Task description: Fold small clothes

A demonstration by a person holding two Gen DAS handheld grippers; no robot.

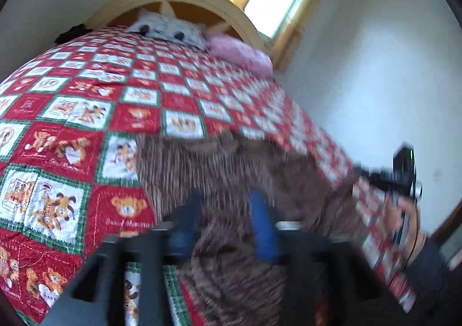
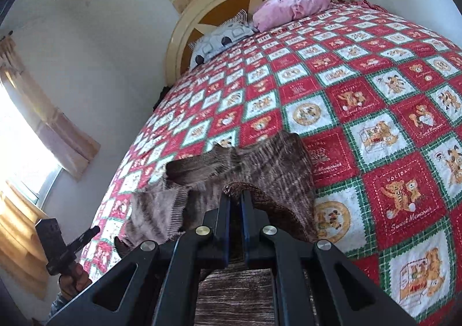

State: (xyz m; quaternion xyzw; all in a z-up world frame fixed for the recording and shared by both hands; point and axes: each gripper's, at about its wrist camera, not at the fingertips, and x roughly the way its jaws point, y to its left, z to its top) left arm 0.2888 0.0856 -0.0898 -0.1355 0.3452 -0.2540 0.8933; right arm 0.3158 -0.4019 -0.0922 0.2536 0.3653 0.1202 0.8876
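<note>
Clamping brown knit garment (image 2: pixel 271 170) on quilt (image 2: pixel 375 112): right gripper (image 2: pixel 237 196); left gripper (image 1: pixel 228 204) apart.

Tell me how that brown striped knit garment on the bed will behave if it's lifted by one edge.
The brown striped knit garment is probably floppy: it already drapes in soft folds over the red patchwork quilt. It looks light, and its ribbed knit should resist slipping from the shut right tool.

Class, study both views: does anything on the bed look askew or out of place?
The brown sweater lies rumpled near the quilt's edge, one sleeve bunched sideways, its hem lifted where the right tool pinches it. Otherwise nothing stands out.
</note>
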